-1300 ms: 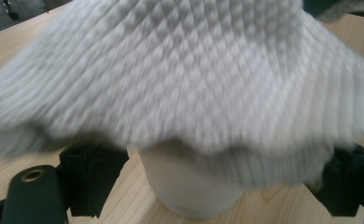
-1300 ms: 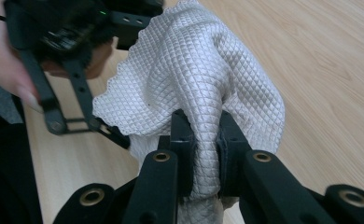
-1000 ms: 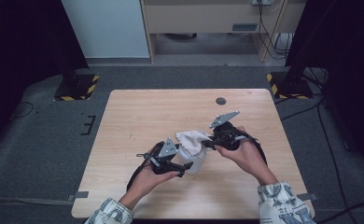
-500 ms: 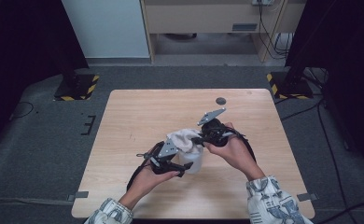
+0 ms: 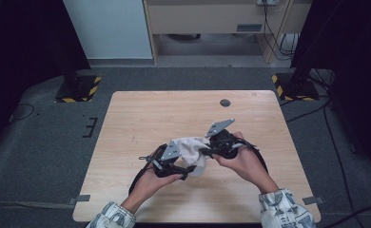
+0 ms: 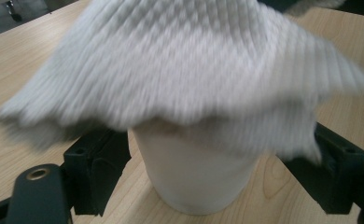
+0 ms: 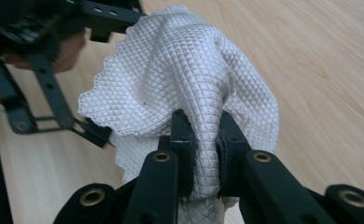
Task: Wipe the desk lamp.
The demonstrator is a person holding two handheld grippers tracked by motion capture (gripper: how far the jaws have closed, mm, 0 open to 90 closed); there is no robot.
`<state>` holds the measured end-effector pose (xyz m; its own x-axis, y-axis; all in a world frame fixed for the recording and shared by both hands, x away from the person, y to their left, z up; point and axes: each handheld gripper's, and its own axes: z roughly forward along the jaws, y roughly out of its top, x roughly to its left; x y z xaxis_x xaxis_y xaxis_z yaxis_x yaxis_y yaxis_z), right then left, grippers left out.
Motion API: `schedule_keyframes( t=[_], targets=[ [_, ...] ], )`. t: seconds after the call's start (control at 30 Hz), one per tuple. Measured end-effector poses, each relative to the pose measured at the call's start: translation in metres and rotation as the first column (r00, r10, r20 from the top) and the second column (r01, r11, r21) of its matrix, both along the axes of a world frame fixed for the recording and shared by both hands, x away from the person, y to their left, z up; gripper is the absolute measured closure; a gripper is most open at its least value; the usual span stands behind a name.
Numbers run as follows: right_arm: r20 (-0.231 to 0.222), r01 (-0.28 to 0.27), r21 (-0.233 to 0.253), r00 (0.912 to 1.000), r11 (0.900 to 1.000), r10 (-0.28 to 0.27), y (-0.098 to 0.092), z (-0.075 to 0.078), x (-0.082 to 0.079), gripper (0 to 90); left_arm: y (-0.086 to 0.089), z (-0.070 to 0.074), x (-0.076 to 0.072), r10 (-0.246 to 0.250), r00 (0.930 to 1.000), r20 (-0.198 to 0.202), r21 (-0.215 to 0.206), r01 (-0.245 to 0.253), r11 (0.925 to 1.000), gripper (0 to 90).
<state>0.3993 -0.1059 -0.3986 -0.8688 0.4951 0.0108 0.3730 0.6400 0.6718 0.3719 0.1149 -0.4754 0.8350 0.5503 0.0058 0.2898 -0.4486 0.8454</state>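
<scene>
A white quilted cloth (image 5: 189,148) is draped over a white cup (image 6: 196,184) that stands on the wooden table (image 5: 141,114). My right gripper (image 7: 203,135) is shut on a fold of the cloth (image 7: 180,70), pinching it between both jaws. In the high view the right gripper (image 5: 206,151) comes in from the cloth's right side. My left gripper (image 6: 213,154) is open, one jaw on each side of the cup; a strip of wood shows between the cup and the right-hand jaw. The cloth (image 6: 189,65) hides the cup's rim. In the high view, the left gripper (image 5: 181,167) sits at the cloth's lower left.
A small dark round spot (image 5: 225,102) lies near the table's far edge. Bare wood surrounds the hands on all sides. Dark floor, cables and stands with yellow-black bases (image 5: 79,88) ring the table.
My right gripper has moved left with the cloth, closer to the left gripper, and the cloth now bunches over the cup. The left gripper has barely shifted.
</scene>
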Motion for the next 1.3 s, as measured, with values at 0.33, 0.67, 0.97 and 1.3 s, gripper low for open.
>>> schedule_keyframes(
  t=[0.33, 0.67, 0.97, 1.3],
  targets=[
    [-0.003, 0.082, 0.004, 0.9966, 0.997, -0.082, -0.009, 0.004, 0.031, 80.5, 0.001, 0.0, 0.001, 0.001, 1.0, 0.005, -0.001, -0.001, 1.0, 17.2],
    [0.016, 0.006, -0.034, 0.9999, 0.999, -0.005, 0.032, 0.0, 0.023, 80.5, 0.001, 0.0, 0.0, -0.018, 0.9998, -0.001, -0.009, 0.018, 0.9998, 17.7],
    [0.004, -0.034, -0.023, 0.9994, 0.999, 0.034, 0.017, 0.001, -0.006, 80.5, 0.003, 0.0, 0.0, 0.002, 0.9999, 0.011, -0.004, -0.002, 1.0, 17.3],
    [0.011, 0.04, -0.045, 0.9992, 0.998, -0.039, -0.011, 0.007, 0.008, 80.6, 0.002, 0.0, 0.0, -0.002, 1.0, 0.007, -0.007, 0.002, 1.0, 17.8]
  ],
)
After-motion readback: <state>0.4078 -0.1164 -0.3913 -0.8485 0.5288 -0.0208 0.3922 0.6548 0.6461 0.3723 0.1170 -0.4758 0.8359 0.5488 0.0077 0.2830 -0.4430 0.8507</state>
